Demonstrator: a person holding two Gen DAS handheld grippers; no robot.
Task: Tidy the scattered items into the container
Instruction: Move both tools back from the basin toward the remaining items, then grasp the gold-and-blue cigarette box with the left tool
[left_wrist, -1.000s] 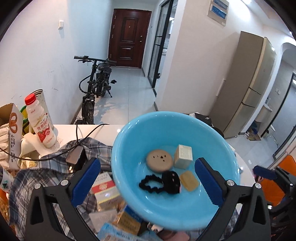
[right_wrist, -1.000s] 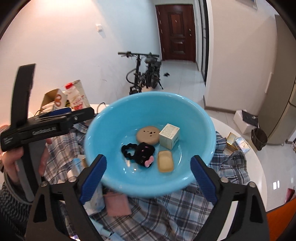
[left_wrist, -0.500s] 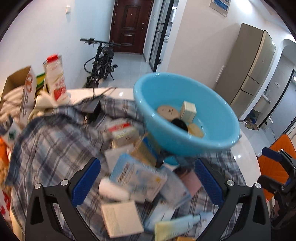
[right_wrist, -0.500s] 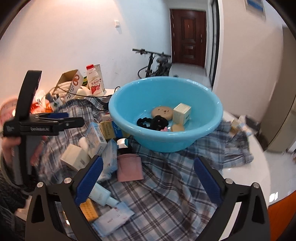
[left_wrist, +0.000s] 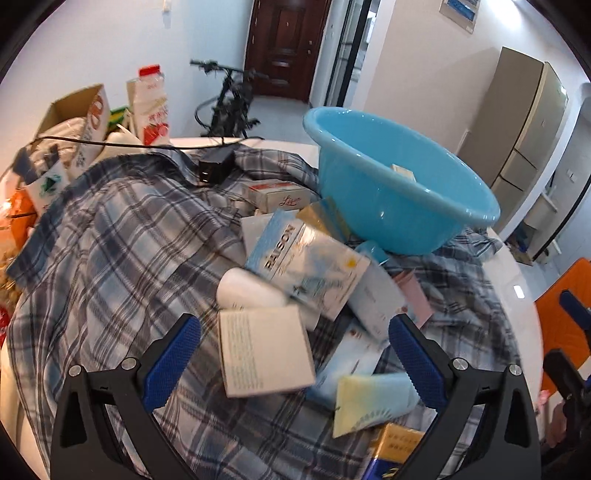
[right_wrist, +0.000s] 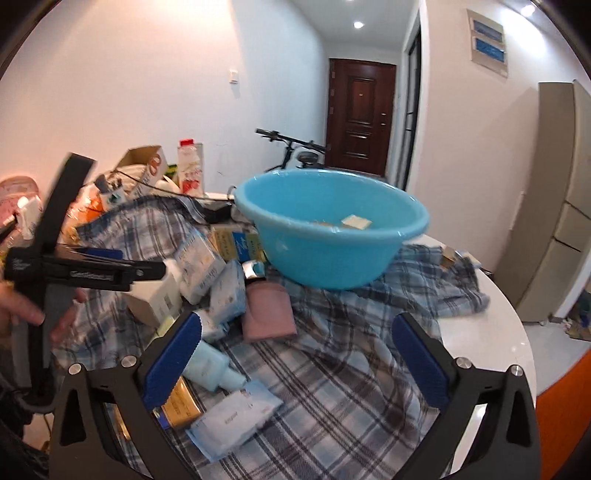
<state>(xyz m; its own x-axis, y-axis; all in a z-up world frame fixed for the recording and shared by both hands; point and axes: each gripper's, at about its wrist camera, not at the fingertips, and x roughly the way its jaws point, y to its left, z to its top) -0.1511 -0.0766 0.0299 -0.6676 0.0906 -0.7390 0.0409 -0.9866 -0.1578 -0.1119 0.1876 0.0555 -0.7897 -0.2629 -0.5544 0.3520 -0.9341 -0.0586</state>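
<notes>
A light blue basin stands on a plaid shirt over a white round table; it also shows in the right wrist view, with a small white box inside. Scattered boxes, sachets and tubes lie in front of it: a white box, a blue-white packet, a pink pouch, a pale tube. My left gripper is open above the white box. My right gripper is open and empty over the shirt. The left gripper appears from the side in the right wrist view.
A milk bottle, an open carton, a black charger with cable and snack bags crowd the table's far left. The white table edge lies bare at right. A bicycle and a door stand in the hallway behind.
Both grippers have pulled back from the basin and dropped lower. The scattered items now fill the foreground; the basin's contents are mostly hidden behind its rim.
</notes>
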